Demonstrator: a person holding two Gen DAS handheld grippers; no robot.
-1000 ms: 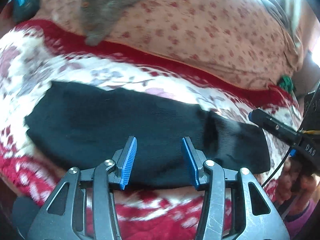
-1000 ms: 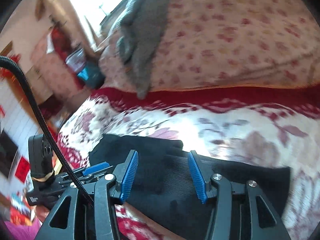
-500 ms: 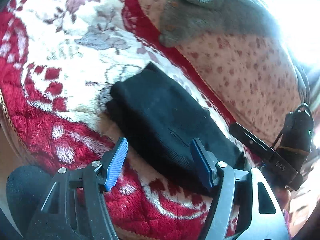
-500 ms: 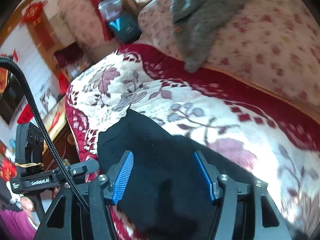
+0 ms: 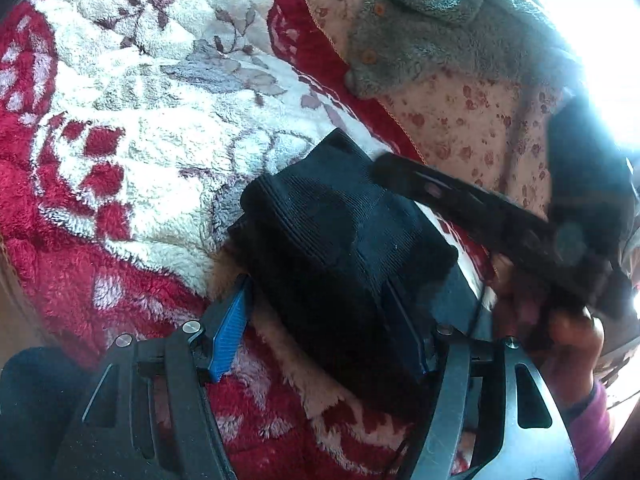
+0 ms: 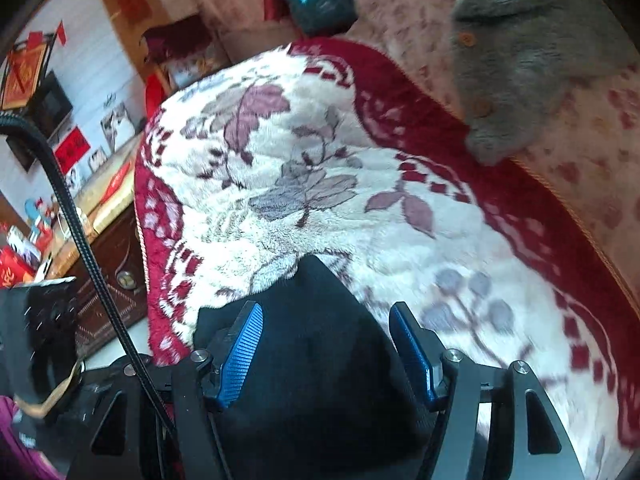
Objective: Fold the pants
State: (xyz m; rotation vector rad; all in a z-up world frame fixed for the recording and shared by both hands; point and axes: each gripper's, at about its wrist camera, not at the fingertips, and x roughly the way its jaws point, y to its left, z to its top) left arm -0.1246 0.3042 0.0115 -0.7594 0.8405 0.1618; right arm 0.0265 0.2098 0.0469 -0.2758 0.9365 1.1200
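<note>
Pants: the black pants (image 5: 344, 240) lie as a compact folded bundle on the red-and-white floral blanket (image 5: 132, 120), near its front edge (already folded at least once, by the thickness).
Left gripper: your left gripper (image 5: 320, 332) is spread wide, both blue pads apart, with the near end of the bundle sitting between them; nothing is pinched.
Right gripper: your right gripper (image 6: 336, 356) is likewise spread, holding nothing, with the dark cloth (image 6: 316, 340) filling the gap between its pads. In the left view its black body (image 5: 480, 208) reaches in from about 3 o'clock, across the far right corner of the bundle.
Key relation: from the left gripper the bundle runs away toward 12 to 1 o'clock, long axis roughly in line with the fingers, ribbed edge at the far end near 11 o'clock. Both tools are over the cloth; I can't tell which is closer to contact.
Next move, as I judge it: either a last fold along that axis or pressing flat; closing the left pads where they stand would catch the near end.
Risk: the plush pile may snag in the pads with the cloth.
Nearby: a grey fleece garment (image 5: 440, 28) lies at 1 o'clock on the pink floral cover (image 5: 460, 128), well apart from the pants.
</note>
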